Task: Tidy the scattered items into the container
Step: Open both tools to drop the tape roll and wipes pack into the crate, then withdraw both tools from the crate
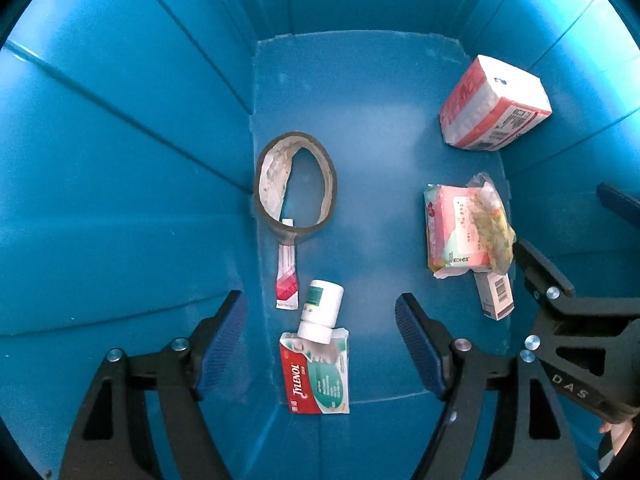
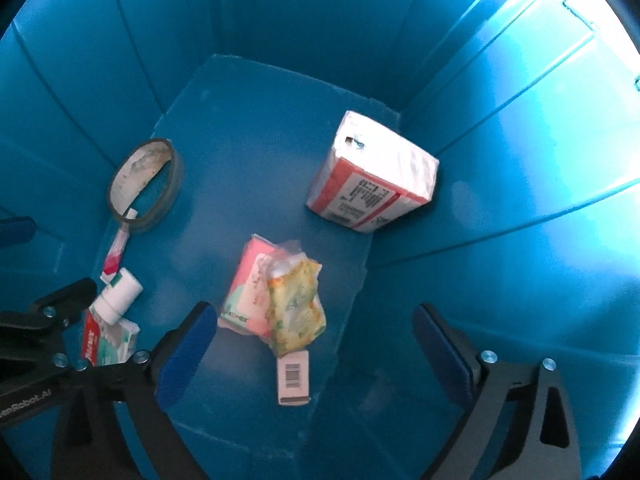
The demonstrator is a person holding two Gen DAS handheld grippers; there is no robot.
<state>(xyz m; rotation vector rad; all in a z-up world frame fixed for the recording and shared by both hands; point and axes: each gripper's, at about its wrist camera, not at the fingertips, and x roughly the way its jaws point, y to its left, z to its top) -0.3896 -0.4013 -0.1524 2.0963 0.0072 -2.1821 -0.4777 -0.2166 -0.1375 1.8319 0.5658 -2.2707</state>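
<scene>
Both views look down into a deep blue container (image 1: pixel 120 160). On its floor lie a tape roll (image 1: pixel 295 188), a red and white sachet (image 1: pixel 287 276), a white pill bottle (image 1: pixel 322 312) resting on a Tylenol box (image 1: pixel 316 376), a pink Kotex pack (image 1: pixel 456 232) with a yellow packet (image 1: pixel 494 224) on it, a small barcoded box (image 1: pixel 496 296) and a red and white tissue pack (image 1: pixel 494 104). My left gripper (image 1: pixel 320 344) is open and empty above the bottle. My right gripper (image 2: pixel 316 348) is open and empty above the yellow packet (image 2: pixel 296 304).
The container's ribbed walls (image 2: pixel 500 160) rise on all sides. The right gripper's body (image 1: pixel 560 320) shows at the right of the left wrist view; the left gripper's body (image 2: pixel 44 320) shows at the left of the right wrist view.
</scene>
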